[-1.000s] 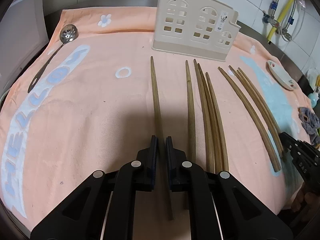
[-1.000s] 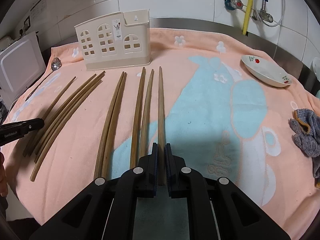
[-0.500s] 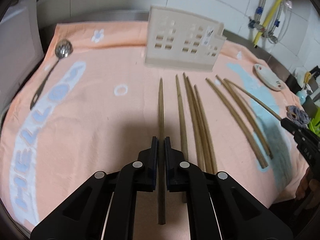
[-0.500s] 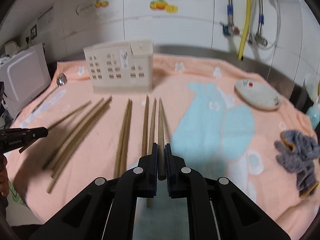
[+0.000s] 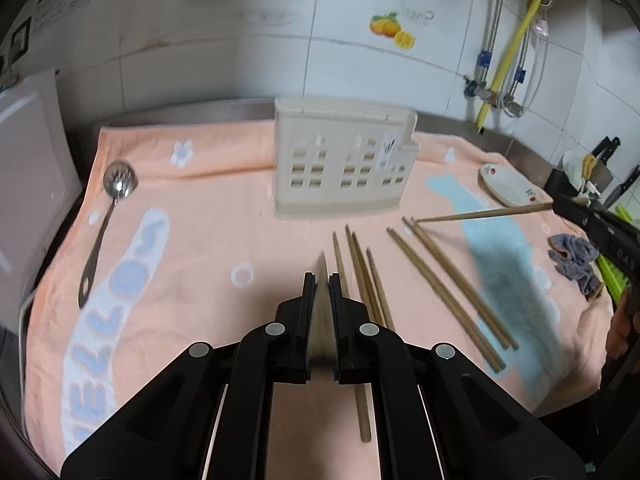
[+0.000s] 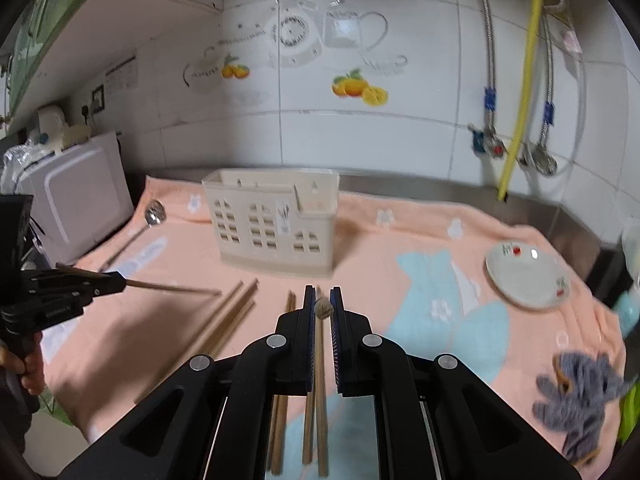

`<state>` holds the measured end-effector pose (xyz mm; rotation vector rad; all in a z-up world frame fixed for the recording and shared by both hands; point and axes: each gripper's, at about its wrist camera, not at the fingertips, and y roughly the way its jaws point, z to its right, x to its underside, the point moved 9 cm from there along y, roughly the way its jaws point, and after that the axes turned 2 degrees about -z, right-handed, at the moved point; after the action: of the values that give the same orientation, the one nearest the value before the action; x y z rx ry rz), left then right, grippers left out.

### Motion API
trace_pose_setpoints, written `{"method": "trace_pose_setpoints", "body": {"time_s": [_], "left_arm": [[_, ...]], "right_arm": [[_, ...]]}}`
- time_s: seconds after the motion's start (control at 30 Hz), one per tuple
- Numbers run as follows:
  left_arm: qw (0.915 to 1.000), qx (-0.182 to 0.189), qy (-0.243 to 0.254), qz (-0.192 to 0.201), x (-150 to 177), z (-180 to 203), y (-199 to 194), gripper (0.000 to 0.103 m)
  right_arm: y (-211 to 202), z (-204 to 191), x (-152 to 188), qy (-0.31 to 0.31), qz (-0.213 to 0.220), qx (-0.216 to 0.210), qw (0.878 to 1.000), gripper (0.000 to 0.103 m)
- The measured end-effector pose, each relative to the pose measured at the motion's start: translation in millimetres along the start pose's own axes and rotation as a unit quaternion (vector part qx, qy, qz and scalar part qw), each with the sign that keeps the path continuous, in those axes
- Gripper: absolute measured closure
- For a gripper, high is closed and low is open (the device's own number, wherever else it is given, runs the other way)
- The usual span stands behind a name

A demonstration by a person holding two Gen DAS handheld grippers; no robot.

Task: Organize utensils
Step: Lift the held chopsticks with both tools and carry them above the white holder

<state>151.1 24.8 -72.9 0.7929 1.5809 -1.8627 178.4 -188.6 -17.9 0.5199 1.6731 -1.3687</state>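
Your left gripper (image 5: 322, 280) is clamped tight on one chopstick (image 5: 322, 308), lifted off the towel (image 5: 208, 248). Its long axis runs straight along the fingers, narrow tip poking out ahead toward the cream holder (image 5: 344, 172), angled down; blurred in that view. From the right wrist the same stick (image 6: 172, 289) shows nearly level, tip pointing right over the towel, thick end sticking out behind the jaws.

Your right gripper (image 6: 322, 300) is closed on a second chopstick (image 6: 323, 309), also off the cloth. Seen end-on from its own camera, only the round tip is clear. From the left wrist that stick (image 5: 484, 214) lies almost level, tip pointing left, hanging above the loose chopsticks (image 5: 448, 284).

Both sticks: plain brown wood, long, slim, tapered.

Remaining sticks lie flat on the towel, roughly parallel, tips toward the holder, which stands upright at the back. Slotted spoon (image 5: 108, 220) lies far left, bowl toward the wall. Small dish (image 6: 526, 276) and grey rag (image 6: 580, 396) sit at right.
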Motion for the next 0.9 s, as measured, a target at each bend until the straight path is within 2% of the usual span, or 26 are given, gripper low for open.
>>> {"method": "trace_pose_setpoints", "body": {"time_s": [0.3,0.4,0.53,0.7,0.9], "left_arm": [[0.9981,0.015,0.038,0.046,-62,18,-22,0.098],[0.9966,0.02,0.046,0.065,-87,23,-32,0.098],[0.9928,0.021,0.059,0.102,-129,30,-50,0.098],[0.9879,0.013,0.061,0.142,-179,30,-61,0.098],[0.9883,-0.004,0.046,0.145,-210,19,-35,0.098]], "right_arm": [[-12,-5,-82,-0.042,0.013,-0.033,0.998,0.096],[-14,-8,-105,-0.045,0.012,-0.053,0.998,0.096],[-16,-9,-131,-0.057,0.015,-0.054,0.997,0.096],[-13,-4,-155,-0.061,0.018,-0.047,0.997,0.096],[21,-2,-159,-0.065,-0.029,-0.049,0.996,0.096]]}}
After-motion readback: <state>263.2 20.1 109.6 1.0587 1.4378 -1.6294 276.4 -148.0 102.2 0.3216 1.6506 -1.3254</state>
